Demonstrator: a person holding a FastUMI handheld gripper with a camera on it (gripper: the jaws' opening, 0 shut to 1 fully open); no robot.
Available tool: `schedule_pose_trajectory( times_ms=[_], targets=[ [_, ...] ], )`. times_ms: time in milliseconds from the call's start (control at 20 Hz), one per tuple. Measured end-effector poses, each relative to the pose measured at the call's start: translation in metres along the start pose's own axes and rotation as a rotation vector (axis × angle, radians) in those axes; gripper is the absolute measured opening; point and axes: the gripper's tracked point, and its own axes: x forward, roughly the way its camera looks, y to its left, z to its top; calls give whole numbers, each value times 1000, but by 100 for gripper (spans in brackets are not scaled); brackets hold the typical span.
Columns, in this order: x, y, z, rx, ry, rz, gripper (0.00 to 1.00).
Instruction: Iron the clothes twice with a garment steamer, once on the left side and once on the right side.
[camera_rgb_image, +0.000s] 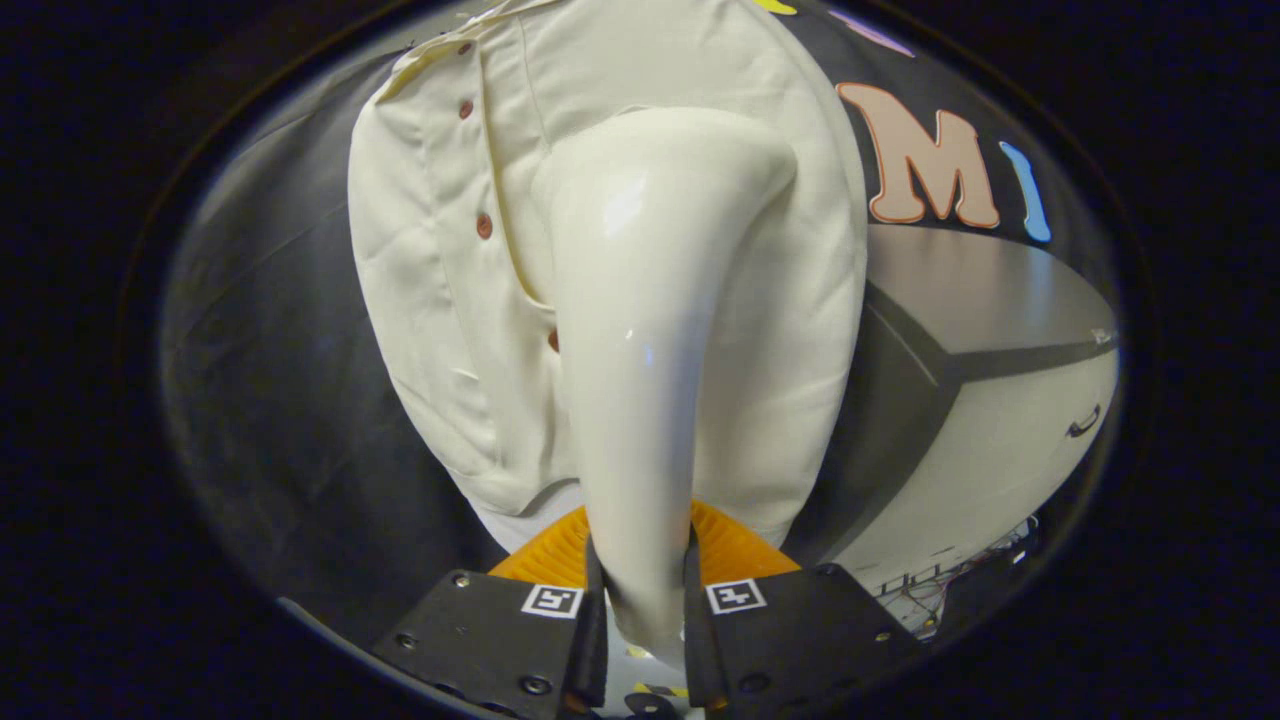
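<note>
Fingers (640, 600) were clamped on the garment steamer (650, 330) handle, both sides pressing it. Steamer head sat against the cream shirt (440, 300), right of the button placket, w/ shirt hanging in front of the dark wall. Risk: glossy handle could twist or slip in the fingers; head lingering could snag the placket or dampen fabric; grey cabinet (1000, 330) near on the right

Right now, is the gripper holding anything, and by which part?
Yes: the steamer, clamped by the narrow lower end of its handle between both fingers. Its wide head points ahead at the shirt.
</note>
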Motion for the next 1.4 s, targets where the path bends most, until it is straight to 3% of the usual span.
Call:
schedule_pose_trajectory(
  times_ms=[550, 1100, 1400],
  targets=[
    [14, -10, -67, 63, 137, -4, 31],
    [-6, -14, -123, 117, 219, -49, 31],
    [-73, -18, -125, 152, 158, -120, 31]
  ],
)
